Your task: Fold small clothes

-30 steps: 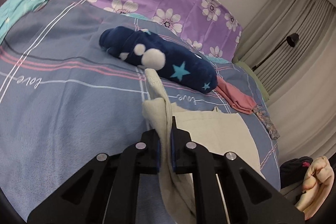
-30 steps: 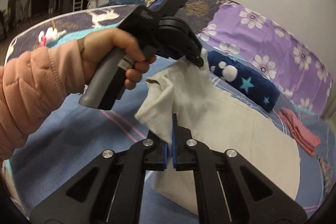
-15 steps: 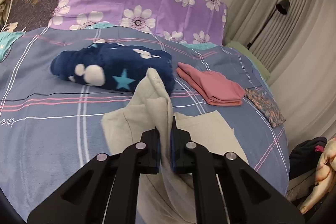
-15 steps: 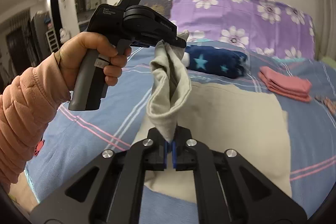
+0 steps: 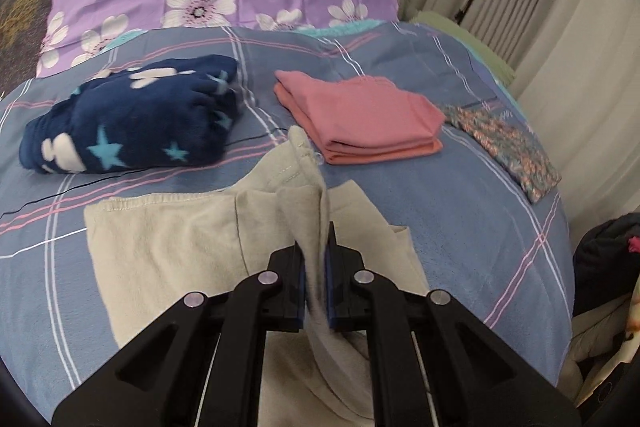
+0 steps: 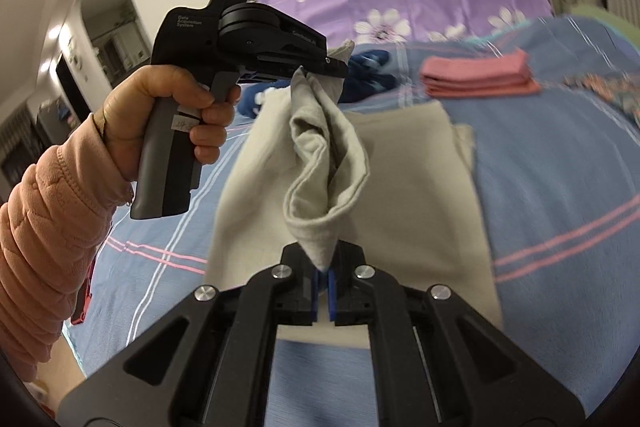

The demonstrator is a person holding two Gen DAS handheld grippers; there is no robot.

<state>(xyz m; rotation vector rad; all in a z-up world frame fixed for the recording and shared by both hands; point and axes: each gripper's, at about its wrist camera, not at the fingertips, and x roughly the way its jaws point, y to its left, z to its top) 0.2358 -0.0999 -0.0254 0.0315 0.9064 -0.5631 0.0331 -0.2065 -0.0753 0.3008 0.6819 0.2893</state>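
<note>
Left wrist view: left gripper (image 5: 315, 259) angled down over the bed (image 5: 460, 211), fingers (image 5: 297, 291) clamped on a raised fold of the beige cloth (image 5: 168, 251); cloth lies below the navy bundle (image 5: 132, 115) and pink stack (image 5: 360, 119). Earlier both sat farther up-left.

Right wrist view: right gripper (image 6: 323, 281) fingers (image 6: 332, 291) pinching a cloth corner; hand (image 6: 160, 115) grips the left tool upright, now rolled level.

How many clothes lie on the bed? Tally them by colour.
Beige garment, held in both tongs: 1
Navy starred fleece: 1
Folded pink garment: 1
Floral patterned piece: 1
Total: 4
</note>
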